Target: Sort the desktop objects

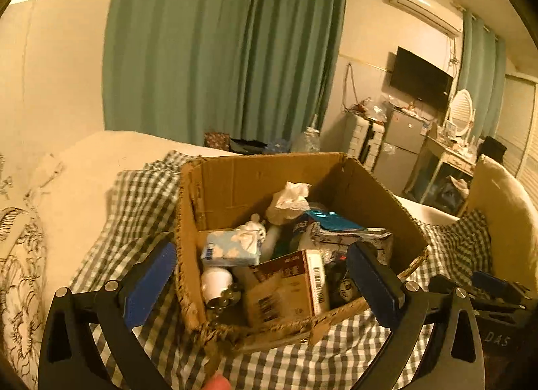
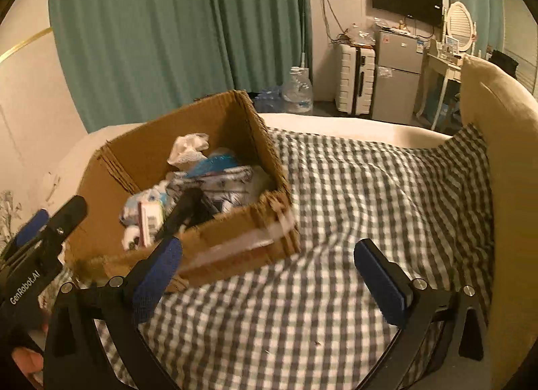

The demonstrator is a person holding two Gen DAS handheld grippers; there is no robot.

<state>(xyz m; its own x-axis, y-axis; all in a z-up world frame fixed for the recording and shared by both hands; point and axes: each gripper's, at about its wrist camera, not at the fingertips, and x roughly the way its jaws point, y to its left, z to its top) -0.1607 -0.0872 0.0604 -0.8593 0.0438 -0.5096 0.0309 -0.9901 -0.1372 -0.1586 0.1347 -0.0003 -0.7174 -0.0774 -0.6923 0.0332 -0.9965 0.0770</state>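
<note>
Both tongs wide and empty before the full cardboard box (image 1: pixel 255 188) on the bed (image 2: pixel 336 195).

The left tongs (image 1: pixel 260 277) straddle the box's near left corner; lift them over the wall, then take 1 top item, perhaps the tissue pack (image 1: pixel 232 247). The right tongs (image 2: pixel 269 270) wait above the checked cover. Deeper items are buried; the right view is blurred.

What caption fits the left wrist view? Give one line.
Open left gripper poised over a cardboard box of clutter on a checked blanket.
</note>
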